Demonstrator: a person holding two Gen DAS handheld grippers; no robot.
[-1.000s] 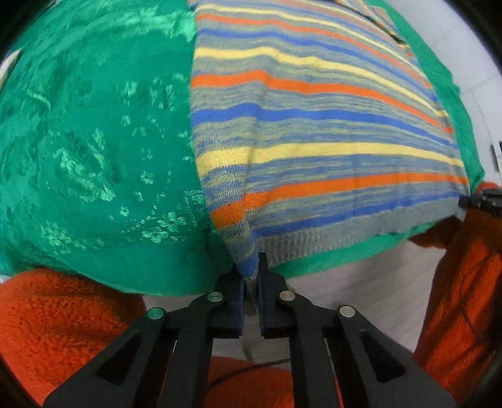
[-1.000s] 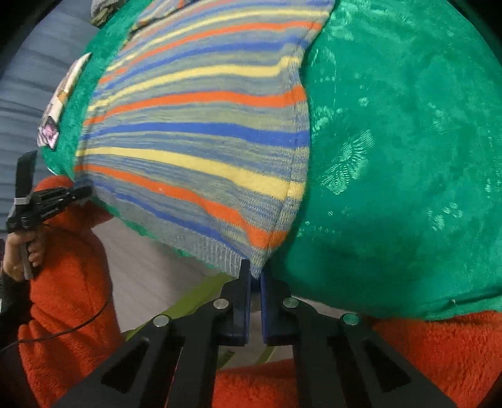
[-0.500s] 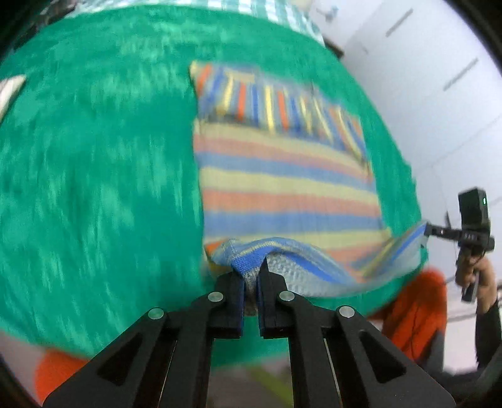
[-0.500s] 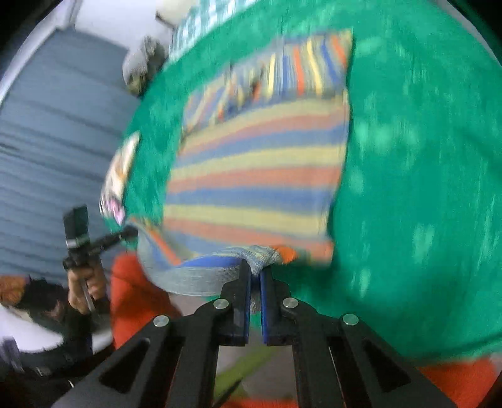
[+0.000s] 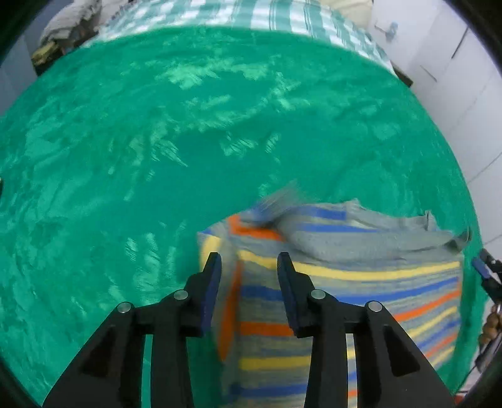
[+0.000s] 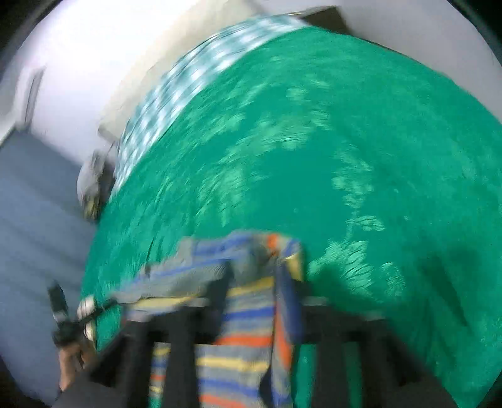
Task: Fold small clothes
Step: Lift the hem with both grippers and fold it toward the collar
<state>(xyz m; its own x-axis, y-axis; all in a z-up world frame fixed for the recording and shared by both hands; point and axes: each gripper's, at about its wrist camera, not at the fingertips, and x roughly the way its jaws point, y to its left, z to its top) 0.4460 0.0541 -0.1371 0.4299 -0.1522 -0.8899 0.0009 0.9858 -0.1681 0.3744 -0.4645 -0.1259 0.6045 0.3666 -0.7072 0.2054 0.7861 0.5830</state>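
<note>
Striped garment [image 5: 360, 282] near edge cut off — left hand-held gripper [image 5: 249, 266] opening, unclamped; right hand-held gripper [image 6: 251, 301] blurred, opening.

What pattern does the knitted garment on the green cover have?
The knitted garment has grey, blue, yellow and orange stripes; the left wrist view shows it best.

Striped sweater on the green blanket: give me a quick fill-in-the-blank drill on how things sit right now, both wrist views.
1. The striped sweater lies on a blanket coloured ____.
2. The left claw is opening, with its pads ____ the fabric.
3. Its folded-over hem lies on ____ of the sweater.
4. Beyond the blanket's far edge lies a ____-patterned sheet.

Missing words: green; off; top; checked
</note>
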